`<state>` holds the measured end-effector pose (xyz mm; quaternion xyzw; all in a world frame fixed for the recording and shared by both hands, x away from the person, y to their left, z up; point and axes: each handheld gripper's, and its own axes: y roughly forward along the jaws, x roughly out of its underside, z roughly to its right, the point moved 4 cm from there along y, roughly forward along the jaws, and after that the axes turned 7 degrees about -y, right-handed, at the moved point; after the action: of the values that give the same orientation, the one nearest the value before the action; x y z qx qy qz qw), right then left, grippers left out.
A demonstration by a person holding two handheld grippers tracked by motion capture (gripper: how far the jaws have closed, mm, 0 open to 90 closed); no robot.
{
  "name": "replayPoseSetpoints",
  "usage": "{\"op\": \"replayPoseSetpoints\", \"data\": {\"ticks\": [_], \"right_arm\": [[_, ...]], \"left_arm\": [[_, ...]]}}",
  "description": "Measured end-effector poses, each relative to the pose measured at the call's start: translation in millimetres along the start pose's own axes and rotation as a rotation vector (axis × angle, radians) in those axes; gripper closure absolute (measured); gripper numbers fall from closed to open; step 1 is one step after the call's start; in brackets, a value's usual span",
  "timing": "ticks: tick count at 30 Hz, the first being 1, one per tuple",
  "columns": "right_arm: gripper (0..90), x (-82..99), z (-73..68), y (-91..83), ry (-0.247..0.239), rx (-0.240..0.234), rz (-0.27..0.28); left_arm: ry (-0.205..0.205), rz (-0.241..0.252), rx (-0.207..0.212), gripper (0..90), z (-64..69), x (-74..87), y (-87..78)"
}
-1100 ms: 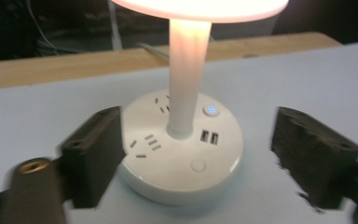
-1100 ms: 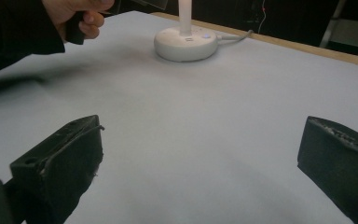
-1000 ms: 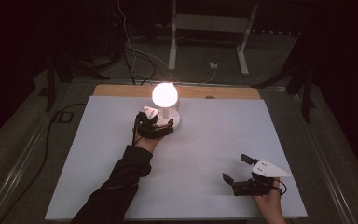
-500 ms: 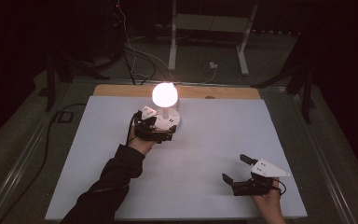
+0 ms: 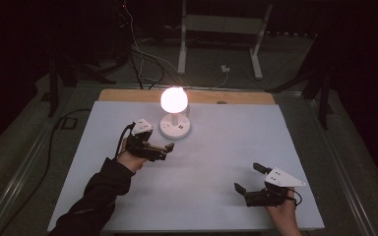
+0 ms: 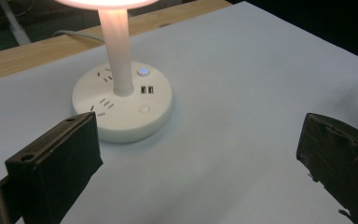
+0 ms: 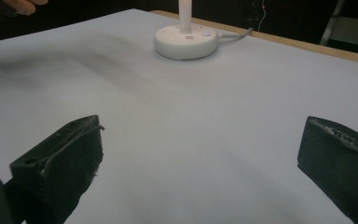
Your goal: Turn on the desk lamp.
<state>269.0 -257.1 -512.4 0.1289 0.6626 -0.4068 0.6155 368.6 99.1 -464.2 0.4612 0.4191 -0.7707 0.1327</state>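
Observation:
A white table lamp stands at the back middle of the white sheet, its globe (image 5: 173,100) lit and its round base (image 5: 175,129) carrying sockets and buttons. My left gripper (image 5: 160,150) hovers just in front and to the left of the base, open and holding nothing. In the left gripper view its jaws stand wide apart around bare sheet (image 6: 200,163), with the base (image 6: 123,100), stem (image 6: 116,46) and a glowing blue button (image 6: 143,71) just beyond. My right gripper (image 5: 248,178) rests open near the front right. It faces the far-off base (image 7: 186,41) across the sheet.
The white sheet (image 5: 216,152) covers the table, and a wooden edge (image 5: 236,97) shows along the back. The lamp's cable (image 7: 235,33) runs off toward that edge. A metal stand (image 5: 221,44) and loose cables lie on the dark floor behind.
My left gripper has drawn back from the lamp base toward the person, down and slightly left. The lamp stays lit. The right gripper has hardly moved.

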Motion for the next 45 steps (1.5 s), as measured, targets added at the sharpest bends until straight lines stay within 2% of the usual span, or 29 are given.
{"op": "replayPoseSetpoints", "data": {"ticks": [8, 21, 24, 35, 37, 41, 45], "right_arm": [[0.0, -0.1, -0.1, -0.5, -0.001, 0.001, 0.001], [0.0, -0.1, -0.8, 0.0, -0.002, 0.001, -0.002], [0.0, -0.3, -0.6, -0.1, 0.001, -0.002, 0.003], [0.0, -0.1, -1.5, 0.0, -0.006, 0.001, -0.004], [0.0, 0.0, -1.1, -0.1, -0.007, 0.003, -0.004], [0.0, 0.4, -1.2, 0.2, -0.008, 0.003, -0.008], [0.0, 0.6, -1.3, 0.6, -0.01, 0.002, -0.01]], "left_arm": [[0.038, -0.021, -0.031, 0.2, -9.1, 23.1, -17.7], [0.029, -0.049, -0.034, 0.2, -16.3, 60.9, -44.1], [0.041, -0.057, -0.034, 0.2, -15.5, 69.9, -49.8], [0.036, -0.051, -0.025, 0.2, -17.2, 95.3, -67.8], [0.045, -0.051, -0.022, 0.2, -16.9, 99.6, -70.2], [0.091, -0.046, -0.021, 0.2, -17.0, 109.9, -73.3], [0.101, -0.033, -0.013, 0.2, -19.0, 114.6, -73.9]]}}
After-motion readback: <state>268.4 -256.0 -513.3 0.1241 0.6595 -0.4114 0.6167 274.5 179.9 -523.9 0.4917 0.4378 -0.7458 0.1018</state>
